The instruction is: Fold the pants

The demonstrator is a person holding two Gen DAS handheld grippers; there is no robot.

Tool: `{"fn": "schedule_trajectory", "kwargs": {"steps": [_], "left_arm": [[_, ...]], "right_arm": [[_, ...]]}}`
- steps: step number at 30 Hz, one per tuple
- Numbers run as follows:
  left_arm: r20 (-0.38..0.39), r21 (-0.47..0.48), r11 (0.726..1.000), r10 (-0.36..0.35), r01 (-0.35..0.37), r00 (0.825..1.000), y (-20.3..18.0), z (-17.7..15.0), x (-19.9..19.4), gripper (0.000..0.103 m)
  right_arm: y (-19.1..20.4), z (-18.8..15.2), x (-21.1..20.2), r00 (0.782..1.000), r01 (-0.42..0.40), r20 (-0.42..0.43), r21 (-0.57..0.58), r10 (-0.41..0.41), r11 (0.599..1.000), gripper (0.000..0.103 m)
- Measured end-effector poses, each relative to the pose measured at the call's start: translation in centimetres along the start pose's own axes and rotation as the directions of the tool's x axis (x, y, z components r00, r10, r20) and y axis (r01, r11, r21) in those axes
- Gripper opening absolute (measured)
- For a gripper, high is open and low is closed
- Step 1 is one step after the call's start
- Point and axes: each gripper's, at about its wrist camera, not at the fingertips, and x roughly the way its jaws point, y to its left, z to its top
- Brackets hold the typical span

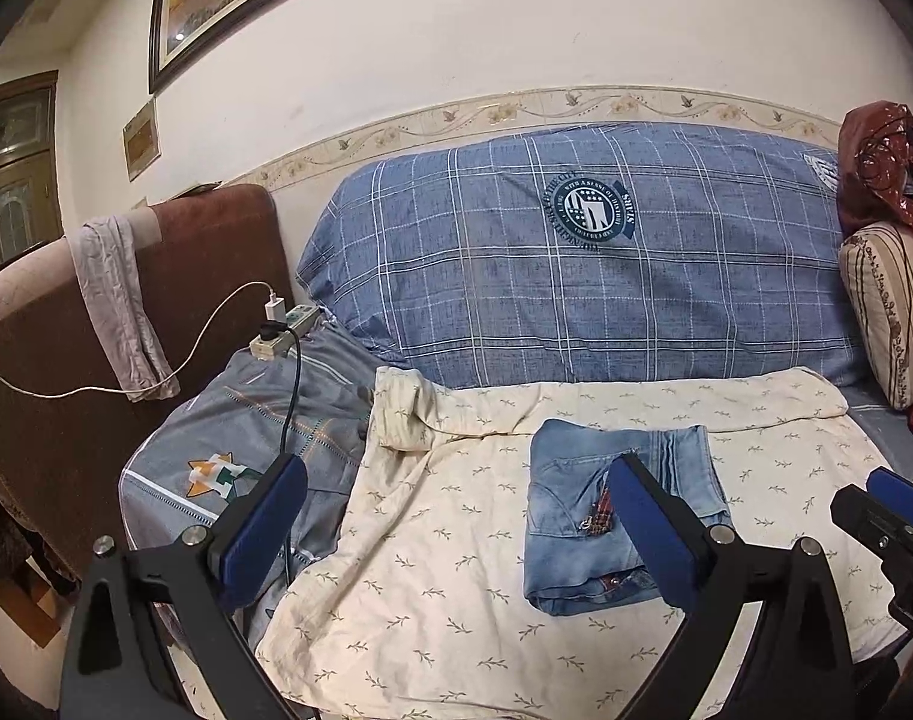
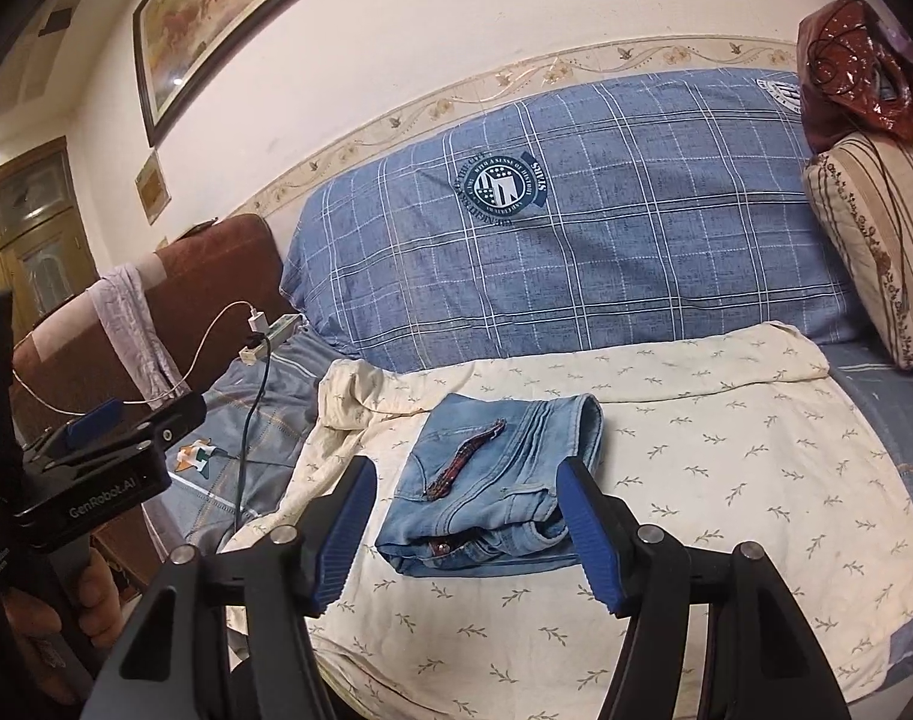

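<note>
Light blue jeans (image 1: 582, 516) lie folded into a compact rectangle on a cream leaf-print sheet (image 1: 444, 546), with a red plaid strip showing on top. My left gripper (image 1: 456, 528) is open and empty, held above and in front of the jeans; its right finger overlaps their right half. In the right wrist view the folded jeans (image 2: 504, 480) lie just beyond my right gripper (image 2: 465, 534), which is open and empty, its fingers (image 2: 588, 534) on either side of the near edge. The left gripper (image 2: 114, 450) shows at the left of that view.
A large blue plaid cushion (image 1: 576, 276) stands against the wall behind. A brown armchair (image 1: 66, 372) with a draped grey cloth is at left, beside a power strip (image 1: 282, 330) with white and black cables. A striped pillow (image 1: 894, 312) and a red bag (image 1: 888, 162) are at right.
</note>
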Motion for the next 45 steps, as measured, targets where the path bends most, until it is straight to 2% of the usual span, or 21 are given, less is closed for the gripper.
{"fn": "schedule_trajectory", "kwargs": {"steps": [28, 45], "left_arm": [[-0.008, 0.002, 1.0, -0.003, 0.003, 1.0, 0.2, 0.1, 0.3, 0.1], [-0.004, 0.0, 1.0, -0.006, 0.006, 1.0, 0.6, 0.3, -0.2, 0.1]], "right_arm": [[1.0, -0.5, 1.6, 0.999, -0.02, -0.042, -0.028, 0.018, 0.999, 0.066], [1.9, -0.1, 1.2, 1.0, -0.023, -0.022, -0.05, 0.021, 0.998, 0.066]]}}
